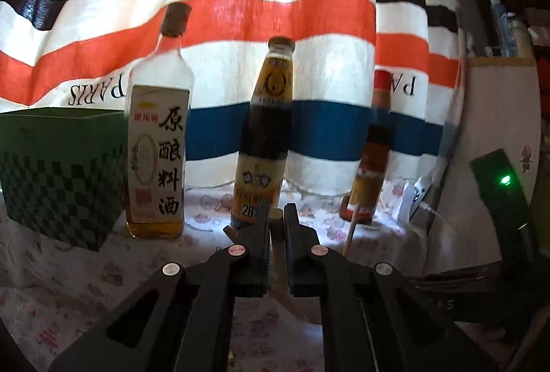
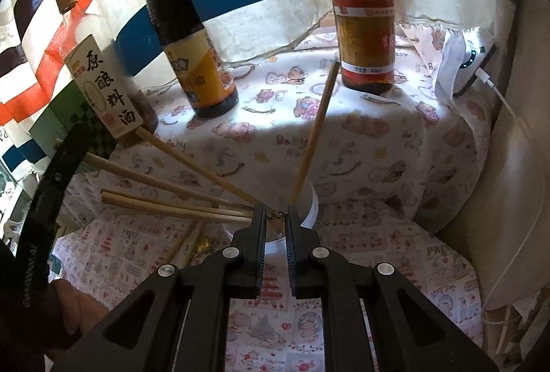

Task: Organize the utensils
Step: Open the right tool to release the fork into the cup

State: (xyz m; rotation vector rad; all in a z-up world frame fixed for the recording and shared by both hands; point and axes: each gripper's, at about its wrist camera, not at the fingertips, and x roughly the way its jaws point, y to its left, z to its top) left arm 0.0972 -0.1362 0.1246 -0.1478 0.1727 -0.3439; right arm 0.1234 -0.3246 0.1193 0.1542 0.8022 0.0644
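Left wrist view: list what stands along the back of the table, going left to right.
Green checkered box → cooking wine bottle → dark sauce bottle → small red-capped bottle → white charger.

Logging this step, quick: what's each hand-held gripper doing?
Left hand-held gripper: shut on a pale wooden chopstick.
Right hand-held gripper: nearly shut; whether it grips anything cannot be told.

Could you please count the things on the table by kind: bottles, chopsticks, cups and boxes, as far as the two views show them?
Bottles: 3, the cooking wine bottle, the dark sauce bottle and the red-capped bottle.
Chopsticks: at least 6 visible, five spread to the left and one leaning upright; more may be hidden.
Cups: 1, the white cup.
Boxes: 1, the green checked box.
Total: 11.
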